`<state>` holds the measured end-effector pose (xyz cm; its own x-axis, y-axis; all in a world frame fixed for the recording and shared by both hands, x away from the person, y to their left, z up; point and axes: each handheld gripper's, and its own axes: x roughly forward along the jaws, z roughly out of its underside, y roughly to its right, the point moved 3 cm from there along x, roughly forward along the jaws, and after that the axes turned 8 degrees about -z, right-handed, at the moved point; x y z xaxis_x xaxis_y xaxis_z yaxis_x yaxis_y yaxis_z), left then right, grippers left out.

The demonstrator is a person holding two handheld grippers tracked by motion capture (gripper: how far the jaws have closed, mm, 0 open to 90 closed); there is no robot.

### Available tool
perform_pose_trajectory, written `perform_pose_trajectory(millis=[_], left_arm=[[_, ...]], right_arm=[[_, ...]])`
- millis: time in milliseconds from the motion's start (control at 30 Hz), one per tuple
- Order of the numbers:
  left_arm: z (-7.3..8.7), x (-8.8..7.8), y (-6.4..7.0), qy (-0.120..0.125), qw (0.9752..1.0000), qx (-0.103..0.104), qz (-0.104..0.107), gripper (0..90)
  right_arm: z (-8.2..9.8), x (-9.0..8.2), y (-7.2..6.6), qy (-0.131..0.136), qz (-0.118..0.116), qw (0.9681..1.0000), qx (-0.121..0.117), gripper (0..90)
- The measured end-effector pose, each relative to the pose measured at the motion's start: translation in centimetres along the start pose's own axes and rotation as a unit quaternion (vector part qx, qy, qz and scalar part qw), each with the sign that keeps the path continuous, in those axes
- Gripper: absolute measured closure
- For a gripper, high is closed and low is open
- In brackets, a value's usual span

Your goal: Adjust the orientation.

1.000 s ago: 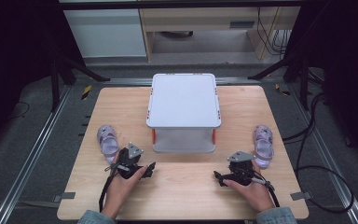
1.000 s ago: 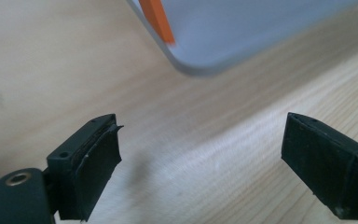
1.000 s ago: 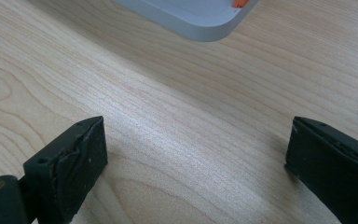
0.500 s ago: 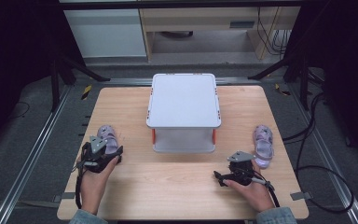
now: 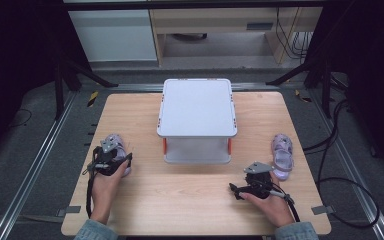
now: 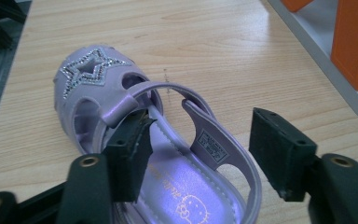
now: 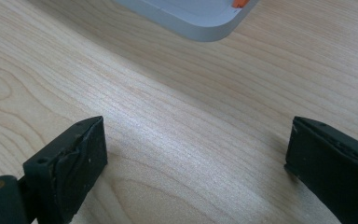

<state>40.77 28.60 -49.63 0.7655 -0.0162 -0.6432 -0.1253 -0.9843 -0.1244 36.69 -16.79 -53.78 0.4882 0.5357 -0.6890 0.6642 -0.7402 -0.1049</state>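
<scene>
Lab-like recording space: wooden table (image 5: 145, 115) on metal floor rails (image 5: 35, 170), black stands (image 5: 62, 75), trailing cables (image 5: 340, 150)

Left tongs (image 6: 200, 154) half-closed, right tongs (image 7: 193, 172) wide

Lilac sandal (image 6: 121, 121) with glittery silver star; grey-white box (image 5: 197, 107), orange clips; pale wood-grain counter (image 5: 180, 195); seemingly black fingers (image 6: 128, 158).

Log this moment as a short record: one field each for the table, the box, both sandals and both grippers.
table: pale wood table
box: grey lidded box with orange latches, mid-table
left sandal: lilac sandal, star on toe, heel side wall between the jaws
right sandal: second sandal near the right edge, untouched
left gripper: left gripper has just been closing; far pad not yet on the sandal
right gripper: right gripper open over bare wood
</scene>
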Motion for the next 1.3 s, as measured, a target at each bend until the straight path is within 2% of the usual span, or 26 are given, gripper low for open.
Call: perform_pose_trajectory(millis=[133,233,333,467,500,533,633,667,767,900,933,1000,1033,1067,1100,1133,1200,1300], left_arm=[[-0.2,0.4,0.2,0.001,1.0000,0.007,0.001,45.7],[-0.5,0.6,0.2,0.002,0.9999,0.009,0.009,59.8],[-0.5,0.5,0.3,0.000,0.9998,0.017,0.005,64.5],[-0.4,-0.3,-0.6,0.005,1.0000,0.006,-0.003,74.2],[-0.3,-0.7,-1.0,0.010,1.0000,-0.002,-0.002,80.1],[-0.3,-0.7,-1.0,0.010,1.0000,-0.002,-0.002,82.3],[0.0,-1.4,-1.5,0.015,0.9998,-0.006,0.006,84.7],[0.1,-2.1,-1.6,0.021,0.9996,-0.011,0.015,84.6],[0.3,-3.0,-1.2,0.025,0.9993,-0.010,0.027,84.7],[0.6,-5.6,0.5,0.049,0.9974,-0.006,0.053,84.7],[0.6,-5.6,0.5,0.049,0.9974,-0.006,0.053,84.8],[1.1,-7.3,2.3,0.058,0.9956,0.015,0.072,84.7],[1.1,-7.3,2.3,0.058,0.9956,0.015,0.072,84.7],[1.6,-8.3,3.7,0.060,0.9935,0.030,0.092,84.7],[1.6,-8.3,3.7,0.060,0.9935,0.030,0.092,84.6],[1.9,-8.7,4.4,0.059,0.9925,0.039,0.100,84.6],[2.4,-9.4,5.8,0.059,0.9897,0.047,0.121,84.6],[2.8,-10.1,8.0,0.059,0.9852,0.073,0.143,84.6]], right_arm=[[0.0,0.0,0.0,0.000,0.000,1.0000,0.000,5.3],[0.0,0.0,0.0,0.000,0.000,1.0000,0.000,5.3],[0.0,0.0,0.0,0.000,0.000,1.0000,0.000,5.3],[0.0,0.0,0.0,0.000,0.000,1.0000,0.000,5.3],[0.0,0.0,0.0,0.000,0.000,1.0000,0.000,5.3],[0.0,0.0,0.0,0.000,0.000,1.0000,0.000,5.3],[0.0,0.0,0.0,0.000,0.000,1.0000,0.000,5.3],[0.0,0.0,0.0,0.000,0.000,1.0000,0.000,5.3],[0.0,0.0,0.0,0.000,0.000,1.0000,0.000,5.3],[0.0,0.0,0.0,0.000,0.000,1.0000,0.000,5.3],[0.0,0.0,0.0,0.000,0.000,1.0000,0.000,5.3],[0.0,0.0,0.0,0.000,0.000,1.0000,0.000,5.3],[0.0,0.0,0.0,0.000,0.000,1.0000,0.000,5.3],[0.0,0.0,0.0,0.000,0.000,1.0000,0.000,5.3],[0.0,0.0,0.0,0.000,0.000,1.0000,0.000,5.3],[0.0,0.0,0.0,0.000,0.000,1.0000,0.000,5.3],[0.0,0.0,0.0,0.000,0.000,1.0000,0.000,5.3],[0.0,0.0,0.0,0.000,0.000,1.0000,0.000,5.3]])
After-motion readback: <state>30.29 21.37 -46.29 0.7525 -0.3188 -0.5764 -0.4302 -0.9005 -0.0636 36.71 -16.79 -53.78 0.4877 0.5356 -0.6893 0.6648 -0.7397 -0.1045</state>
